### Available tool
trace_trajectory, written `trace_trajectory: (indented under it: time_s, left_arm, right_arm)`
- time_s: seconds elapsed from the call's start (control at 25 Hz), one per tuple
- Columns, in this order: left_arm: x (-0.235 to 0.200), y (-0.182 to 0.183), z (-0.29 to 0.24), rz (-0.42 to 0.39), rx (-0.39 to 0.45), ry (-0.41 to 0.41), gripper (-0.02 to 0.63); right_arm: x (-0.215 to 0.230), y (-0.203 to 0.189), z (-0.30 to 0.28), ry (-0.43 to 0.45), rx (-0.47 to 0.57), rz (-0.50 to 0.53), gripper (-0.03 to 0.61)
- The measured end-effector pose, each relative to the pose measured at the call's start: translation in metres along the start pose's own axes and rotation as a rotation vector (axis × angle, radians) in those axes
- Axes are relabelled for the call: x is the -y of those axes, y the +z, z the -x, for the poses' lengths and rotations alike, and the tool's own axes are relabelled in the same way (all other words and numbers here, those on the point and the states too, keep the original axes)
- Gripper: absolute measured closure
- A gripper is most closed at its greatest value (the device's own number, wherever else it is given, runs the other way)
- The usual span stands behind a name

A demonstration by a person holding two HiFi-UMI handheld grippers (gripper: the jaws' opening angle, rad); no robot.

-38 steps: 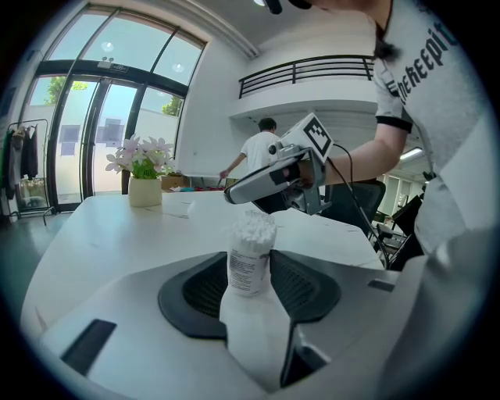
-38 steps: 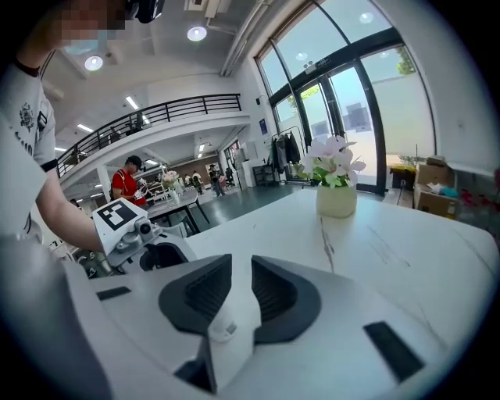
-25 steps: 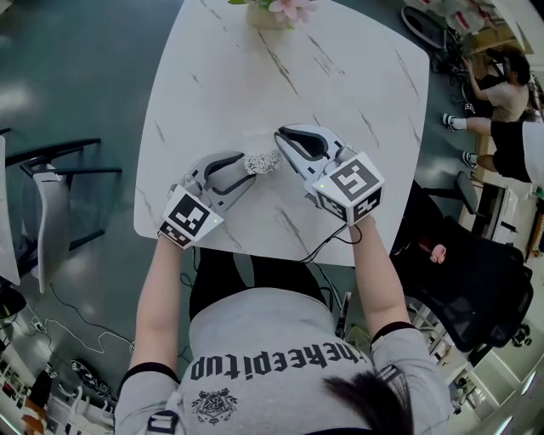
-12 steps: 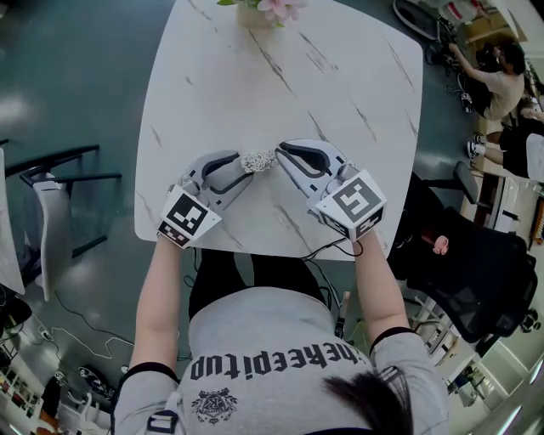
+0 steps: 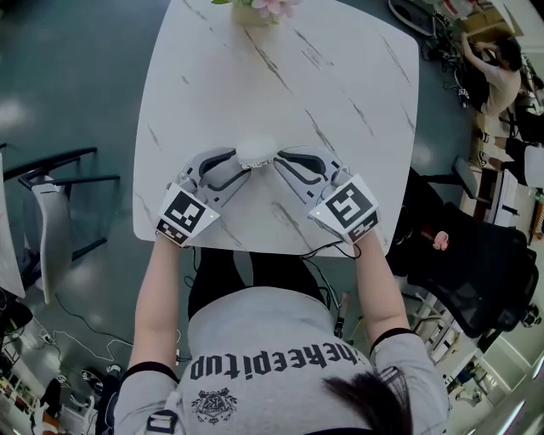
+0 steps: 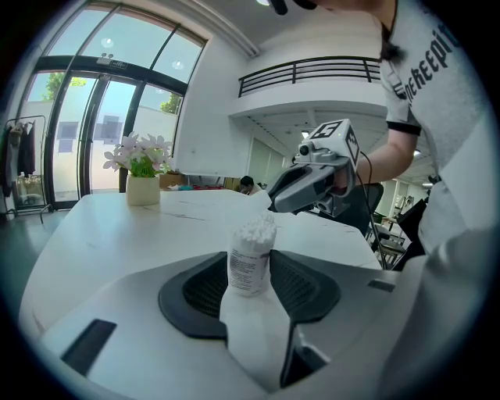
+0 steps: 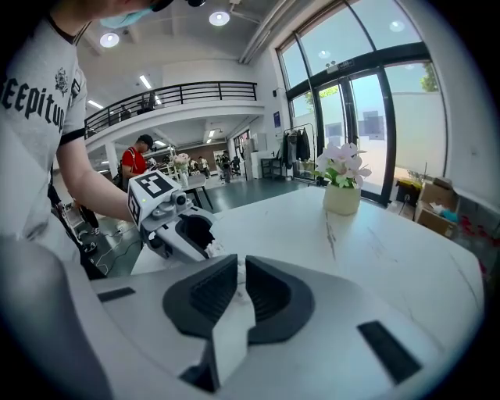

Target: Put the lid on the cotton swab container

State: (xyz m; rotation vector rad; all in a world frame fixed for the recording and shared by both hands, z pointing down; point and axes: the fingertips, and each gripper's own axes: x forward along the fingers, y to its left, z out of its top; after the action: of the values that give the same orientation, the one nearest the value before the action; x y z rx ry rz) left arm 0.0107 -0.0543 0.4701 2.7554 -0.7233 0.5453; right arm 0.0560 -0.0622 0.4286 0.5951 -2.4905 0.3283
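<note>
An upright clear container (image 6: pixel 248 266) full of white cotton swabs stands between the pads of my left gripper (image 6: pixel 251 283), which press on its sides. Its top shows bare swab heads. From the head view the container (image 5: pixel 255 151) sits over the table's near part, between my left gripper (image 5: pixel 242 164) and my right gripper (image 5: pixel 278 161). The right gripper (image 6: pixel 275 205) points its tips down at the swab tops, almost touching. In its own view my right gripper (image 7: pixel 241 283) has a narrow gap with a thin pale piece in it, apparently the lid.
The white marble-pattern table (image 5: pixel 340 76) carries a vase of pink flowers (image 5: pixel 255 8) at its far edge. A dark chair (image 5: pixel 51 183) stands at the left and a black office chair (image 5: pixel 467 280) at the right. People sit at the far right (image 5: pixel 497 59).
The right gripper has drawn back toward me and its tips have closed in on the container's top. The container has gone from tilted to upright in the left gripper.
</note>
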Motion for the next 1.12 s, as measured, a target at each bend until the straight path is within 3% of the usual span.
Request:
trace_trajectory:
  time_s: [0.6, 0.88, 1.12]
  left_arm:
    - [-0.004, -0.002, -0.002, -0.002, -0.001, 0.014, 0.434]
    - [-0.003, 0.000, -0.001, -0.003, 0.001, 0.018, 0.434]
    - [-0.004, -0.001, -0.001, 0.001, 0.003, 0.021, 0.434]
  right_arm:
    - [-0.003, -0.015, -0.009, 0.010, -0.086, 0.065, 0.534]
    - [-0.011, -0.012, -0.007, 0.077, -0.063, -0.036, 0.463]
    - [-0.008, -0.011, -0.008, 0.058, -0.032, -0.146, 0.453]
